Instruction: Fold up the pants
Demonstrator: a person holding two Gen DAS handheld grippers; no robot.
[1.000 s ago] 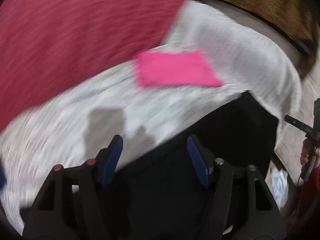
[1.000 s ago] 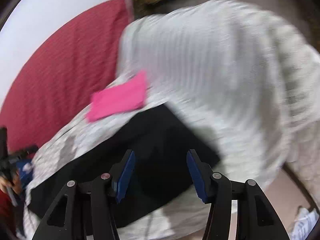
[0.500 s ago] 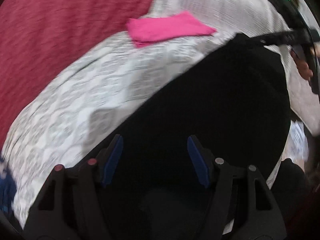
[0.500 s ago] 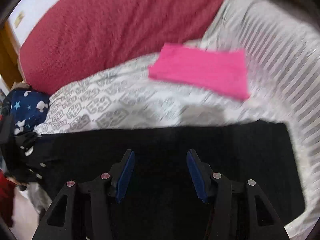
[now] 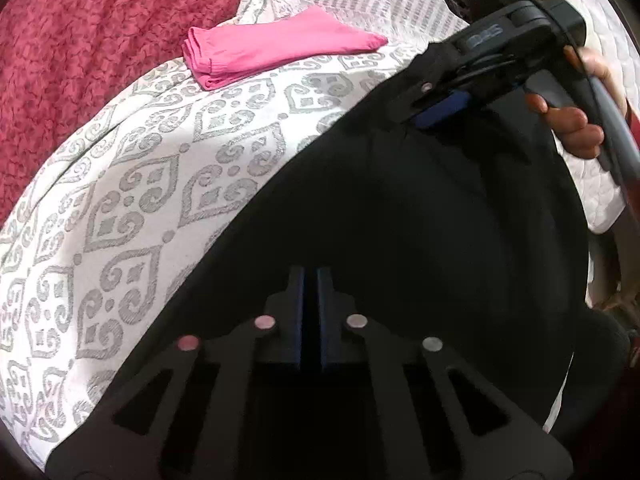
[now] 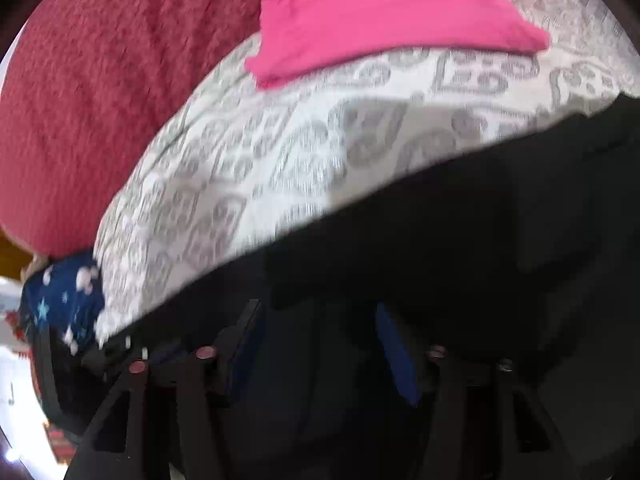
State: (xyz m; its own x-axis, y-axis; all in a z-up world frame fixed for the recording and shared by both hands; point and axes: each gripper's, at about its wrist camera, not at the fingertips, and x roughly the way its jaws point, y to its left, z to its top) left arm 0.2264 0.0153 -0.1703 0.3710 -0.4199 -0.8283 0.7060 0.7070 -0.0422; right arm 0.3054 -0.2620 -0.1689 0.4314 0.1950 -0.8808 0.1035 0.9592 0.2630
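A: Holding the left tongs (image 5: 308,312) squeezed to a thin slit, low over the black pants (image 5: 400,220) — probably nipping a fold, though can't make out dark cloth between dark pads.
B: And the right tongs (image 6: 320,340)?
A: Spread wide, gripping nothing, poised over the other end of the same garment. Looks meant to take that end so both can lift together.
B: Lying where, exactly?
A: Stretched along the near edge of the patterned bedspread (image 5: 160,200). Seems laid long and flat to give a clean fold line.
B: Feel of the cloth?
A: Matte, soft, limp, with hardly a crease to see — likely to sag between two grips. Resting on a woven white spread with slightly raised grey scroll-and-diamond figures.
B: Anything else about?
A: Folded pink cloth (image 5: 272,52), thin, smooth and squared off, well apart toward the far edge, beside a nubbly red blanket (image 5: 80,40). Starred navy cloth (image 6: 64,300) bunched at the left edge. Kept out of the working strip, by the look of things
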